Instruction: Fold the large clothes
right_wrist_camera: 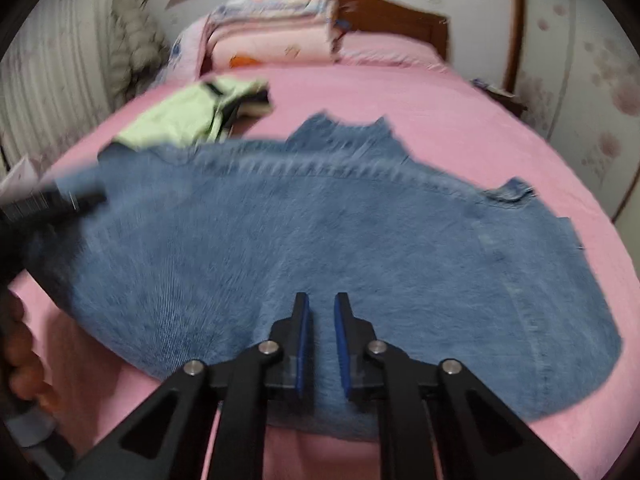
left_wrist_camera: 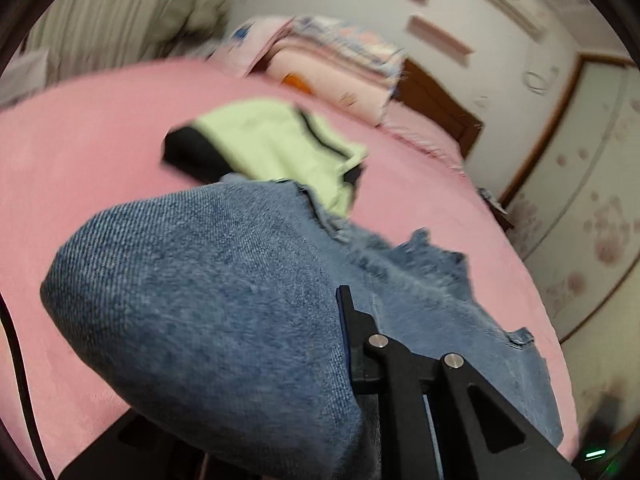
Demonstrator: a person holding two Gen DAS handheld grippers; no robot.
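Note:
A blue denim garment (right_wrist_camera: 320, 232) lies spread across the pink bed sheet (right_wrist_camera: 460, 112), collar towards the far side. Its near left part is lifted and drapes over one finger of my left gripper (left_wrist_camera: 336, 296), which is shut on the denim (left_wrist_camera: 200, 300); only the other black finger shows. In the right wrist view that left gripper (right_wrist_camera: 80, 200) is a blurred dark shape at the garment's left edge. My right gripper (right_wrist_camera: 320, 300) hovers over the garment's near hem with a narrow gap between its blue pads and no cloth in the gap.
A folded light green and black garment (right_wrist_camera: 188, 116) lies on the bed beyond the denim. Stacked pink quilts (right_wrist_camera: 268, 28) sit against the wooden headboard (right_wrist_camera: 392, 20). A hand (right_wrist_camera: 20, 352) shows at the left edge. A curtain hangs to the left, a wardrobe stands to the right.

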